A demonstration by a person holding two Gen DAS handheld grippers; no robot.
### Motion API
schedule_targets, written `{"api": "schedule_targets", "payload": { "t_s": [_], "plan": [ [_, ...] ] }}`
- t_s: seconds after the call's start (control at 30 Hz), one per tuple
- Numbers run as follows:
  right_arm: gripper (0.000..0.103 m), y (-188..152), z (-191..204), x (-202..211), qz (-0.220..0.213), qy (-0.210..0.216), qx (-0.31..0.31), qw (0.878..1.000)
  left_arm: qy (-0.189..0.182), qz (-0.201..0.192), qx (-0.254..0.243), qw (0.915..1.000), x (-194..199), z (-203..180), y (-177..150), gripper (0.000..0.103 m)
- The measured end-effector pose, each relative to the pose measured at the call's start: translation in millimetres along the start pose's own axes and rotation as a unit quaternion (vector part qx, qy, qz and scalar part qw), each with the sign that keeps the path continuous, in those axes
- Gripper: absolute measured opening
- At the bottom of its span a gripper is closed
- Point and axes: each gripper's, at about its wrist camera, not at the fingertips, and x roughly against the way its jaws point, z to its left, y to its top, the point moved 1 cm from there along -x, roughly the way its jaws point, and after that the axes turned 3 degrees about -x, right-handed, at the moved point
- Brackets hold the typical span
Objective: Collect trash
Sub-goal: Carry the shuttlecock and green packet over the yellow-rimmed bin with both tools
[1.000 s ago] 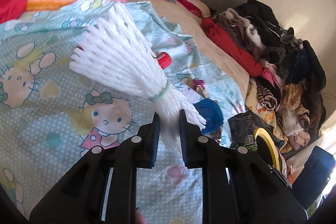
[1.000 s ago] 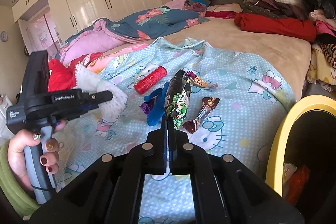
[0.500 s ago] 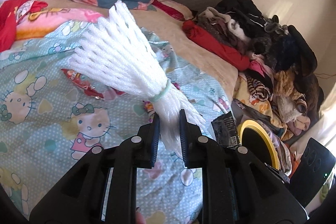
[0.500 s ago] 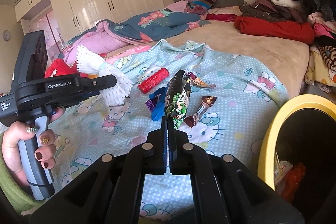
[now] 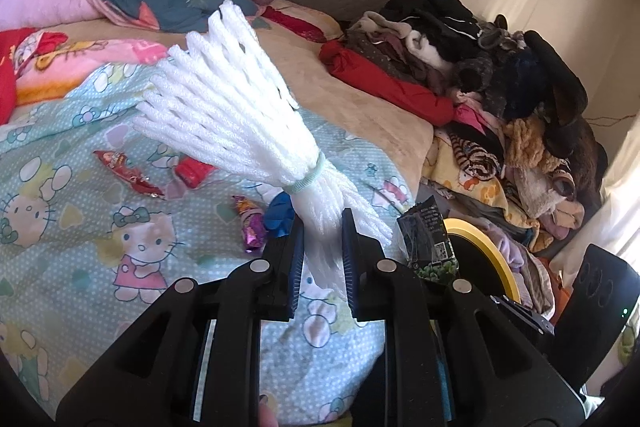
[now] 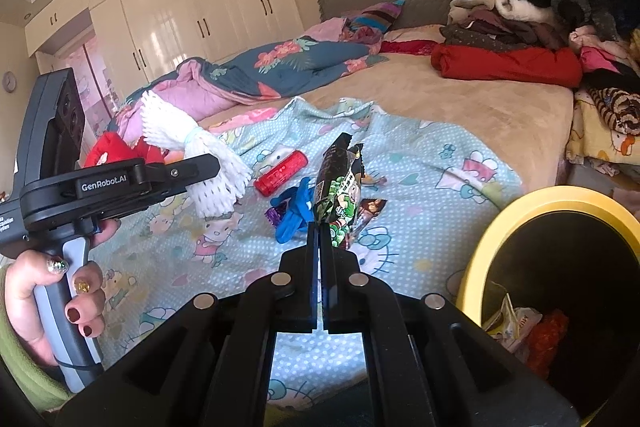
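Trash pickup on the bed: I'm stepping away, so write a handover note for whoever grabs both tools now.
Left tool: shut on the white foam net bundle, lifted off the bed.
Right tool: shut on the green snack wrapper, near the yellow-rimmed bin.
Done: some wrappers already in the bin.
Left: drop both items, then collect the red tube, blue scrap and candy wrappers from the blanket.

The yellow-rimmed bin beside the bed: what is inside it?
Inside the yellow-rimmed bin, a pale wrapper and a crumpled red-orange wrapper lie near its bottom. The rest of the interior is dark or cut off, so anything more cannot be seen.
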Motion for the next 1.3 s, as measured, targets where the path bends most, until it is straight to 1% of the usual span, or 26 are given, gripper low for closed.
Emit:
{"api": "schedule_targets", "payload": {
  "t_s": [0.3, 0.5, 0.7, 0.8, 1.03, 1.3],
  "plan": [
    [0.002, 3.4, -23.1, 25.2, -0.021, -0.012, -0.026, 0.999, -0.008, -0.001, -0.022, 0.9997, 0.3, -28.6, -2.7, 0.012],
    [0.002, 9.5, -46.4, 43.4, -0.042, -0.022, -0.053, 0.997, -0.012, -0.002, -0.041, 0.9991, -0.6, -51.2, -5.6, 0.012],
    [0.002, 9.3, -73.6, 65.0, -0.059, -0.054, -0.076, 0.994, -0.024, 0.0, -0.054, 0.9983, -8.3, -79.7, -10.9, 0.012],
    [0.002, 9.4, -91.5, 77.6, -0.069, -0.067, -0.1, 0.99, -0.029, 0.004, -0.068, 0.9973, -12.9, -95.3, -13.8, 0.012],
    [0.002, 13.5, -124.1, 106.1, -0.095, -0.098, -0.129, 0.982, -0.048, 0.021, -0.103, 0.9933, -27.3, -131.6, -23.0, 0.012],
    [0.002, 6.4, -153.0, 123.7, -0.091, -0.129, -0.167, 0.973, -0.07, 0.04, -0.154, 0.9848, -44.7, -174.9, -33.6, 0.012]
  ]
}}
